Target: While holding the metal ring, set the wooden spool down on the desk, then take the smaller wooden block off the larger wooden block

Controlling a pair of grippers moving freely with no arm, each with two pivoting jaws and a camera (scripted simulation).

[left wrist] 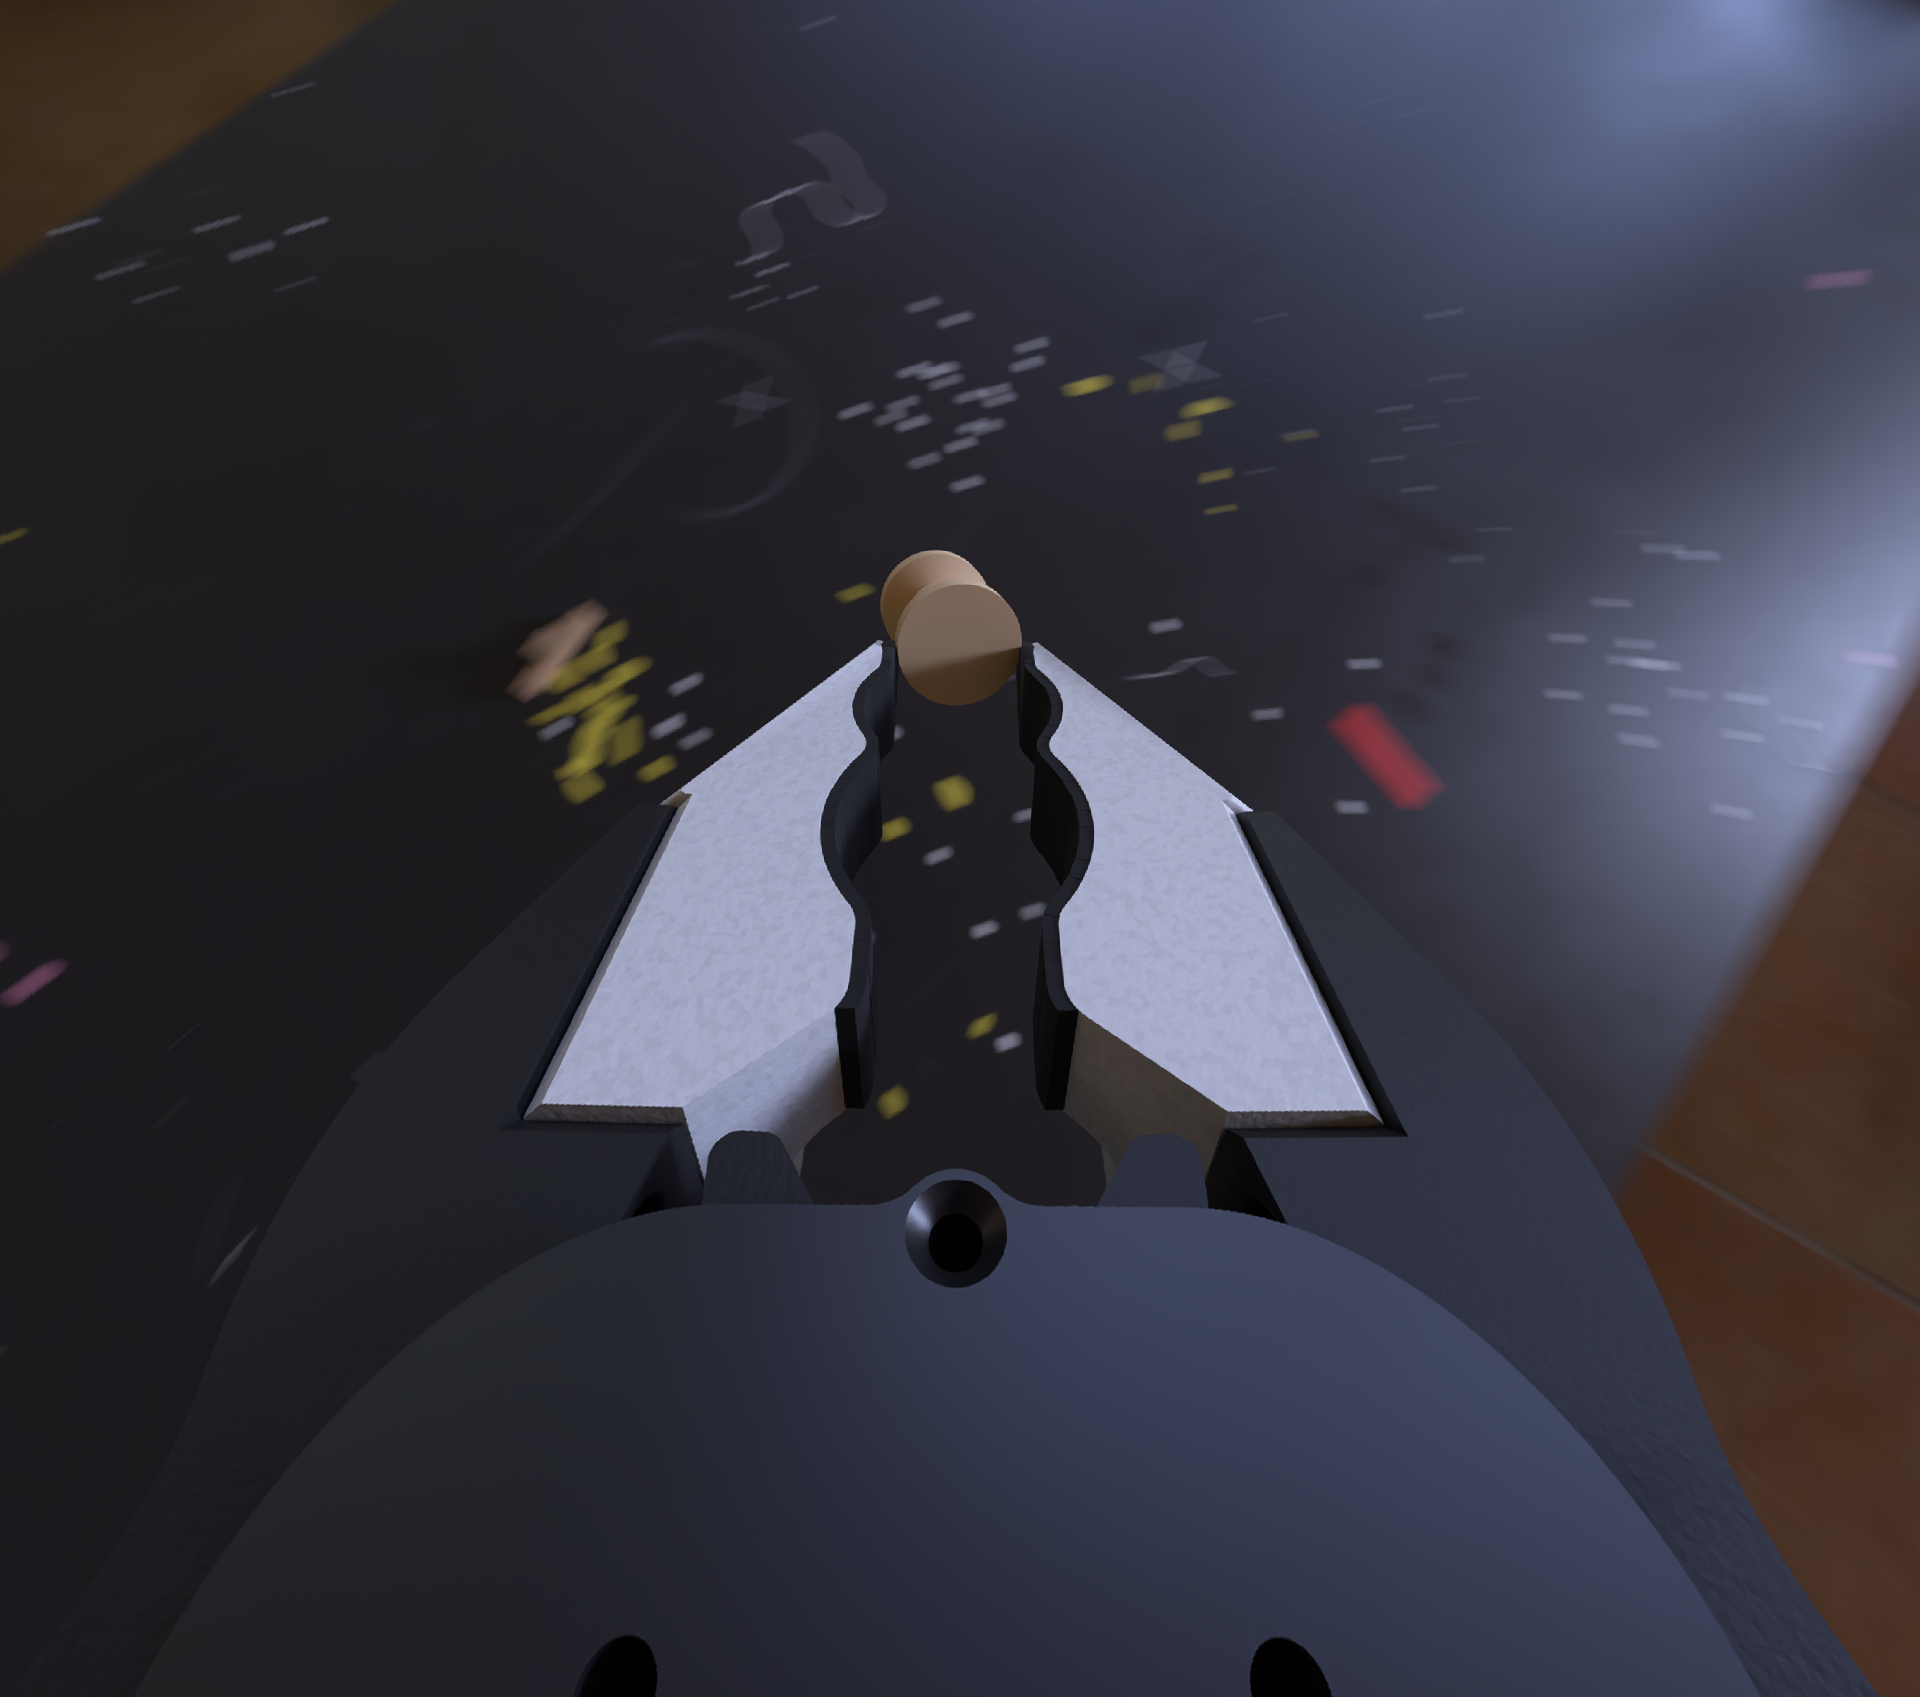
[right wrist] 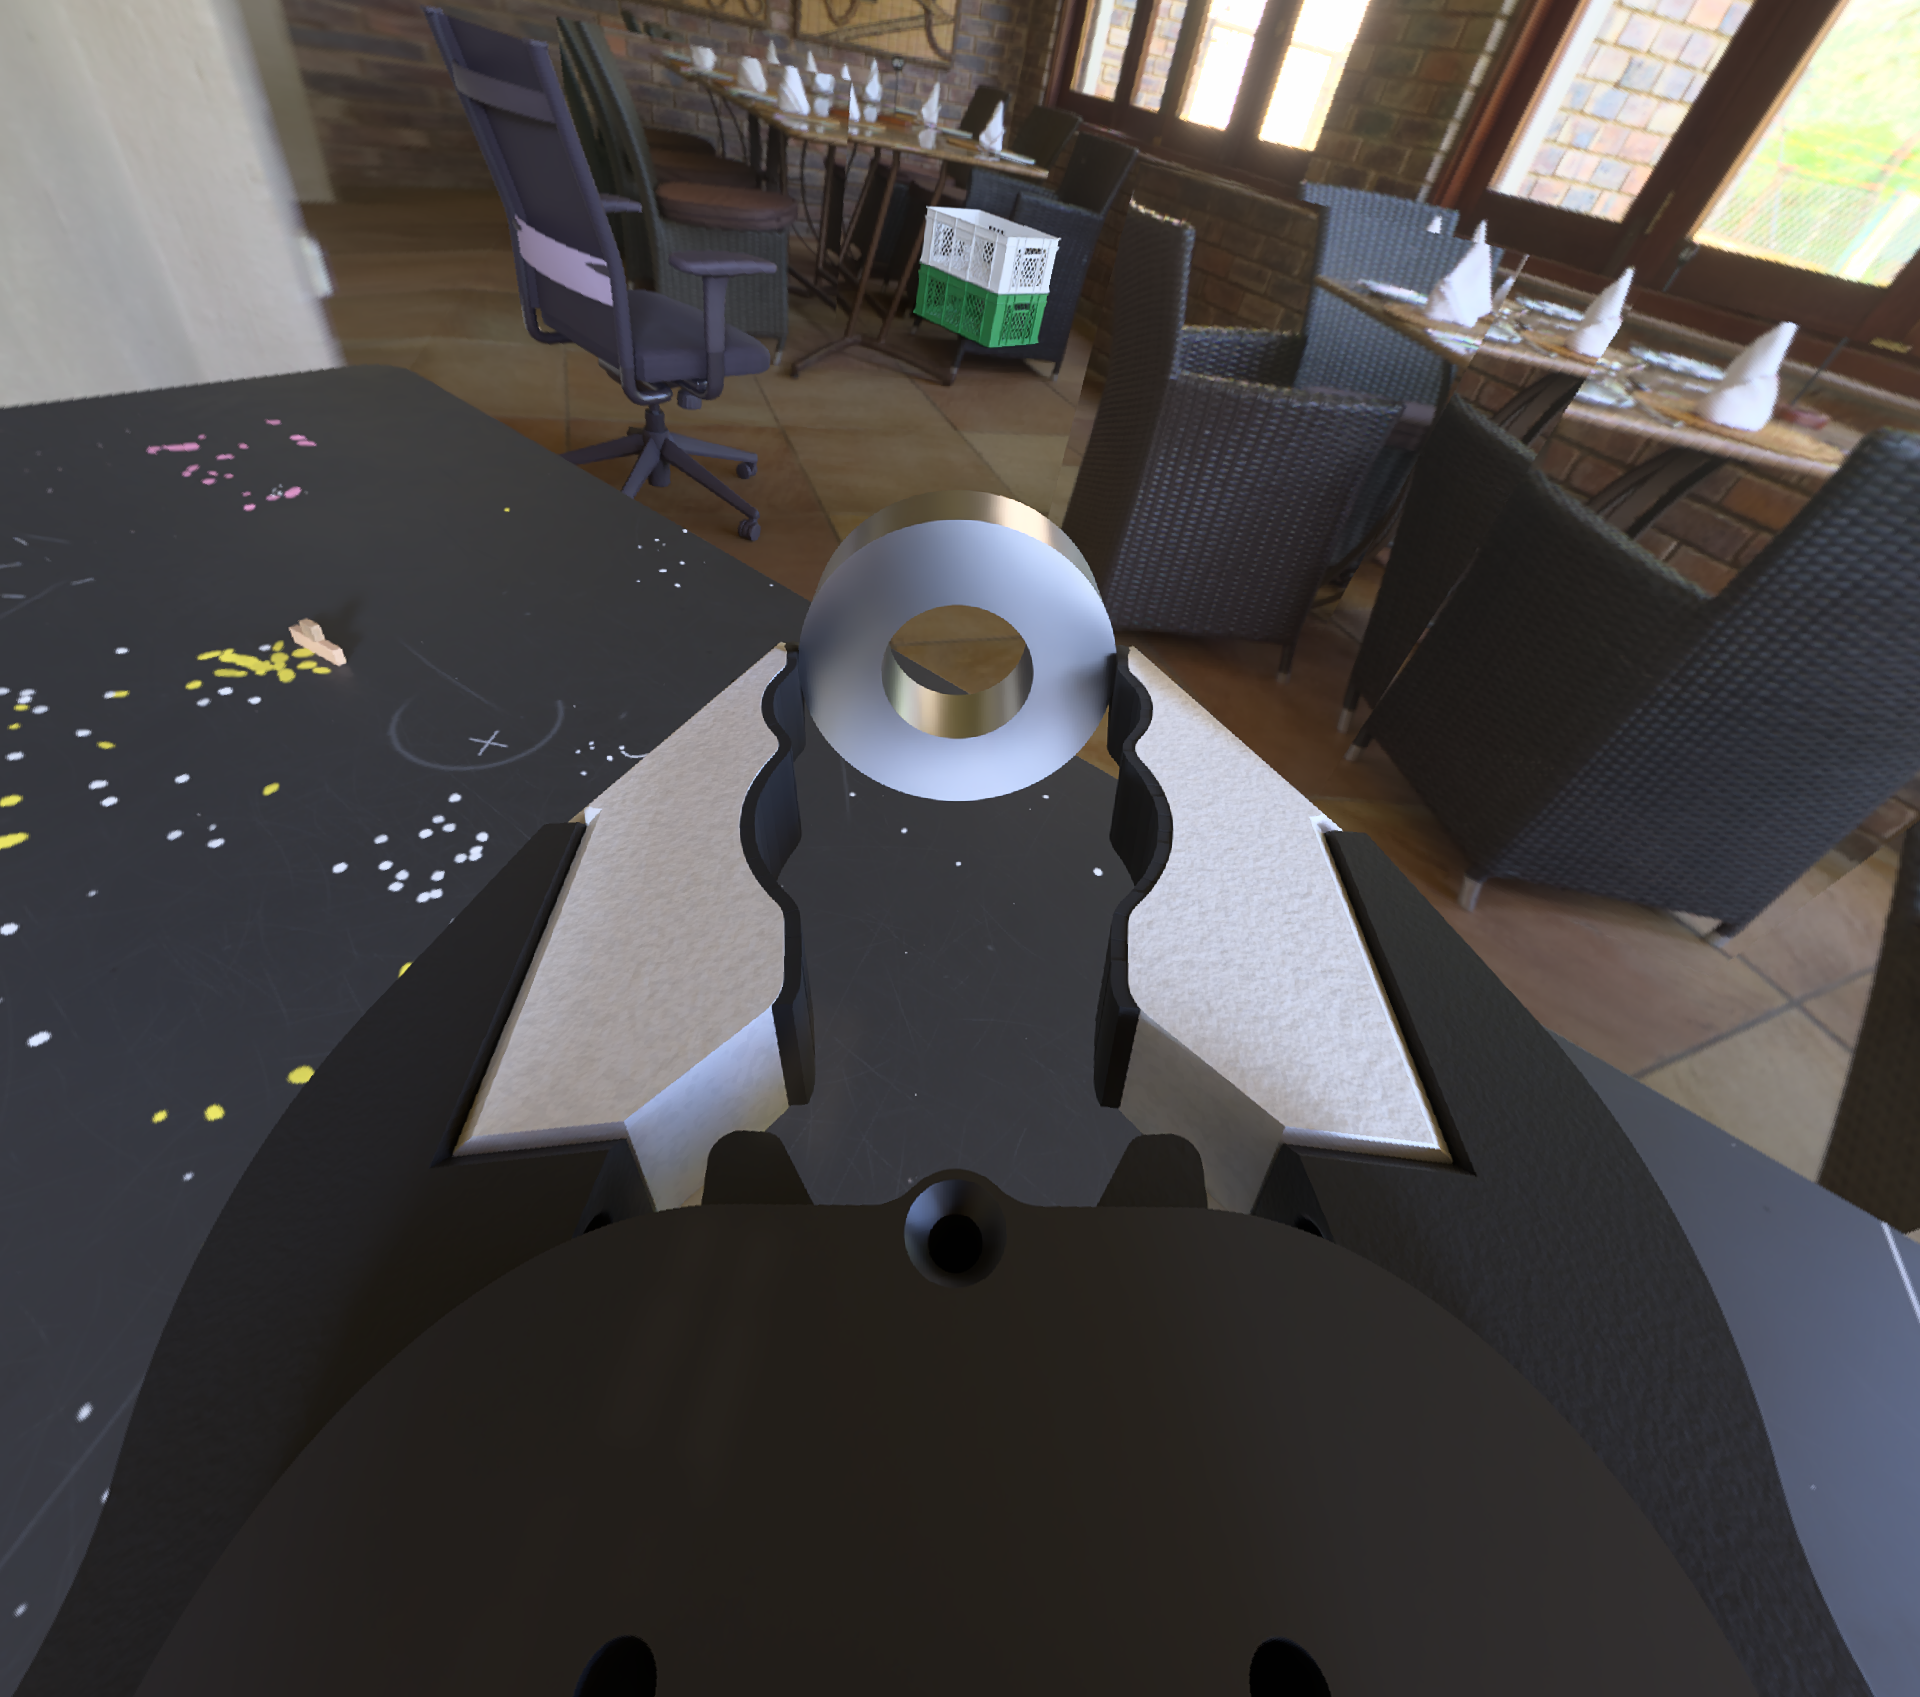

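My left gripper [left wrist: 957,662] is shut on the wooden spool [left wrist: 951,624], a small tan spool pinched at the fingertips above the dark desk [left wrist: 1143,89]. My right gripper [right wrist: 956,673] is shut on the metal ring [right wrist: 956,712], a thick silver ring facing the camera, held above the desk's edge [right wrist: 665,504]. The two wooden blocks [right wrist: 317,641], the smaller on top of the larger, sit on the desk far to the left in the right wrist view. In the left wrist view they show as a pale blur [left wrist: 561,650] to the left of the fingers.
The desk is black with yellow, white and pink specks and chalk marks. Beyond its edge are an office chair [right wrist: 603,265], wicker armchairs [right wrist: 1247,442], stacked white and green crates [right wrist: 985,281] and set dining tables. The left wrist view is motion-blurred.
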